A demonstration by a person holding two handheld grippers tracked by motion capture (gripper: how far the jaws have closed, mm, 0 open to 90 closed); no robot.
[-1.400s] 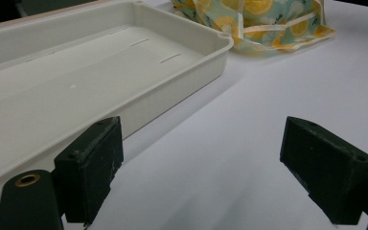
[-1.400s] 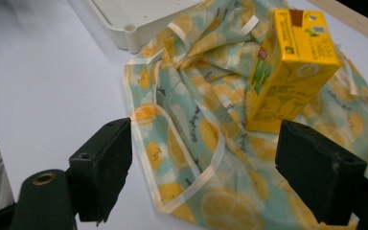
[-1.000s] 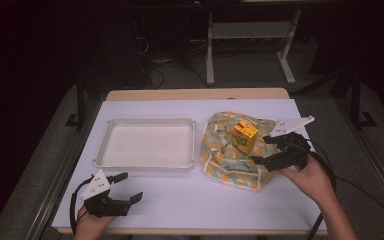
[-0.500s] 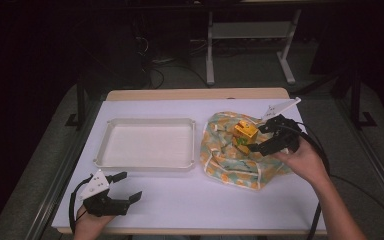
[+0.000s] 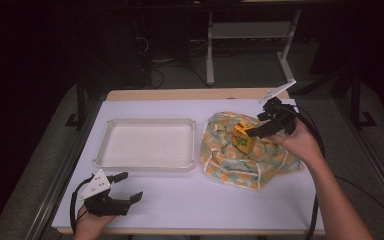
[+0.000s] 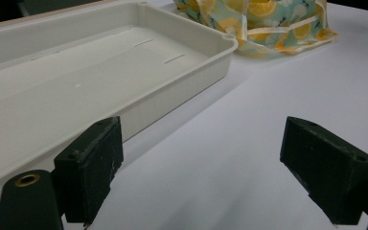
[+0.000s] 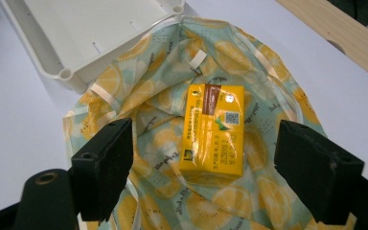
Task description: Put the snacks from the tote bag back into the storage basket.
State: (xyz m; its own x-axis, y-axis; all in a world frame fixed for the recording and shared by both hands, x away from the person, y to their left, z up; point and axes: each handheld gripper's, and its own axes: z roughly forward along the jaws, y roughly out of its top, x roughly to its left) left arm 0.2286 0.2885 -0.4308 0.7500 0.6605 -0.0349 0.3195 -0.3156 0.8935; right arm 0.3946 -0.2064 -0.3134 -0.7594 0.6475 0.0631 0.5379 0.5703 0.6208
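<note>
- The surface (image 5: 190, 210) is covered with a white sheet, with a strip of bare wood along its far edge; the room behind is dark, with a pale stand (image 5: 245, 47) and cables on the floor.
- A white tray (image 5: 149, 146) sits left of centre, with nothing in it.
- Just right of the tray lies a crumpled cloth (image 5: 247, 152) printed with lemon slices, its edge touching the tray's corner in the right gripper view.
- A yellow carton (image 7: 214, 132) rests on the cloth, in a hollow of its folds.
- The right hand-held gripper (image 5: 252, 132) hovers over the carton, jaws spread wide to either side of it and not touching it.
- The left hand-held gripper (image 5: 129, 187) sits near the front edge, just before the tray, jaws spread and holding nothing.
- Nothing lies between the right gripper's jaws and the carton.
</note>
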